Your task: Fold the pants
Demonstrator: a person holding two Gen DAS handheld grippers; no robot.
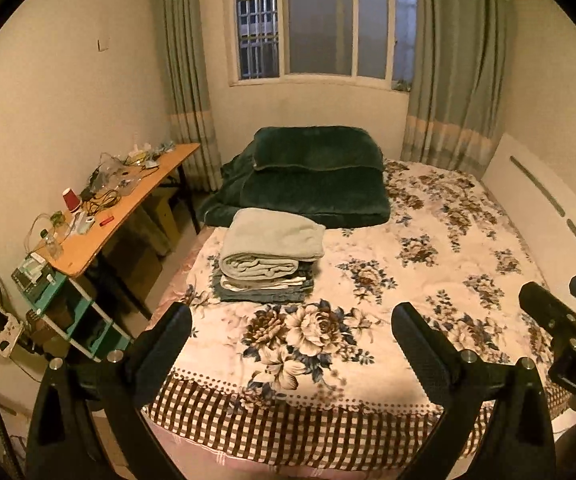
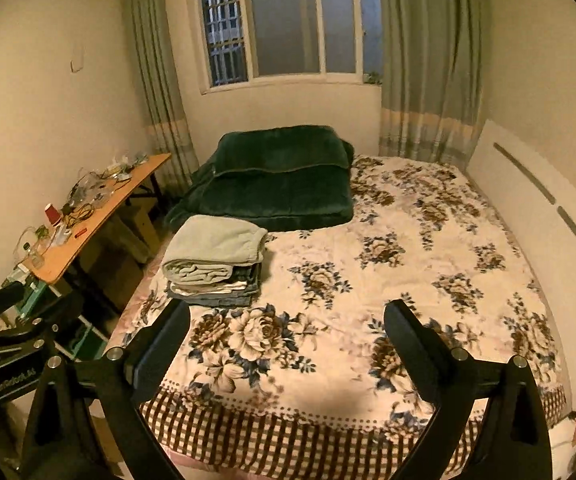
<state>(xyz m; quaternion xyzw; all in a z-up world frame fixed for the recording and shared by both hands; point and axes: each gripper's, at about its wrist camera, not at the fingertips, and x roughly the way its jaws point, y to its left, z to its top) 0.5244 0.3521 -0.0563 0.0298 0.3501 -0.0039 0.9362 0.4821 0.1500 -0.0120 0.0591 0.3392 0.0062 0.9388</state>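
A stack of folded clothes (image 1: 266, 276) lies on the left side of the floral bed (image 1: 428, 264), with a pale grey folded piece (image 1: 274, 242) on top and dark denim pieces under it. The stack also shows in the right wrist view (image 2: 214, 276). My left gripper (image 1: 292, 320) is open and empty, held above the bed's near end. My right gripper (image 2: 288, 318) is open and empty, to the right of the left one; it shows at the right edge of the left wrist view (image 1: 560, 300). Both are short of the stack.
A folded dark green quilt (image 1: 308, 176) lies at the bed's far end under the window. A cluttered wooden desk (image 1: 120, 216) and a teal shelf (image 1: 72, 312) stand left of the bed. A white headboard (image 1: 548, 200) runs along the right side.
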